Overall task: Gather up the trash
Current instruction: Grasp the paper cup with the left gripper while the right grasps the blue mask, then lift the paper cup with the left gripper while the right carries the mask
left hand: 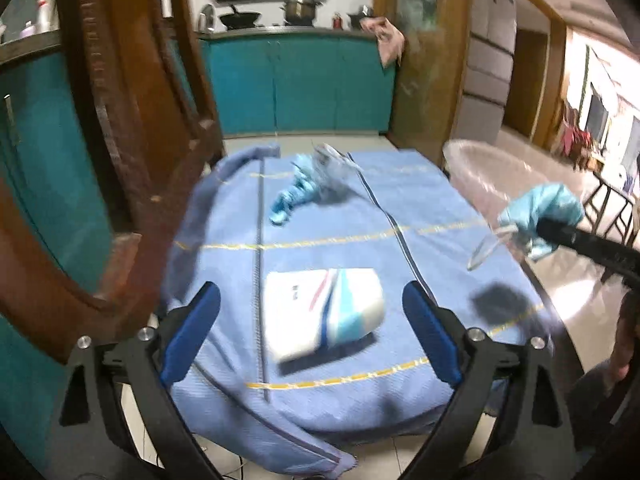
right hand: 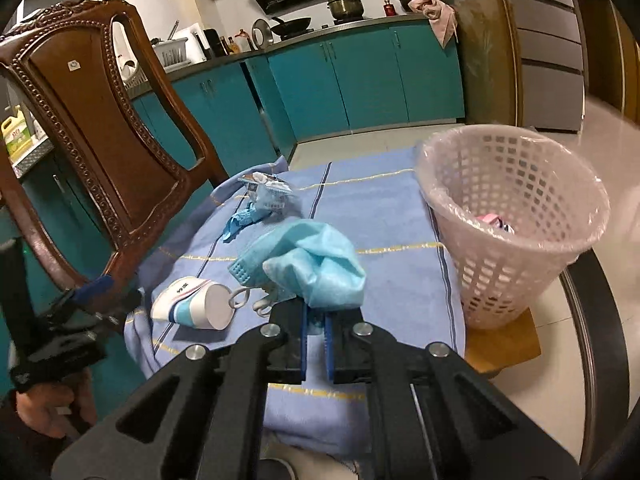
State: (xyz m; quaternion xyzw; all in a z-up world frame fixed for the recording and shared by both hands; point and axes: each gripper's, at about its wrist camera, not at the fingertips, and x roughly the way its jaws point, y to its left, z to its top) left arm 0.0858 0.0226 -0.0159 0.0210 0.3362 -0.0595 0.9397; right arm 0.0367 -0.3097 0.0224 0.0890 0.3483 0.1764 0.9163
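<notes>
The right gripper [right hand: 316,320] is clamped on a crumpled light-blue face mask [right hand: 316,262], lifted above the striped blue cloth [right hand: 384,280] beside the pink plastic lattice basket [right hand: 516,224] lined with a clear bag. The left gripper [left hand: 312,320] stands released with its jaws wide, nothing pressed between them; a white and blue carton [left hand: 324,312] lies on the cloth between its blue pads. Farther back lie a crumpled wrapper [right hand: 266,194] and a blue strip [right hand: 240,224], near the carved wooden chair [right hand: 92,128].
</notes>
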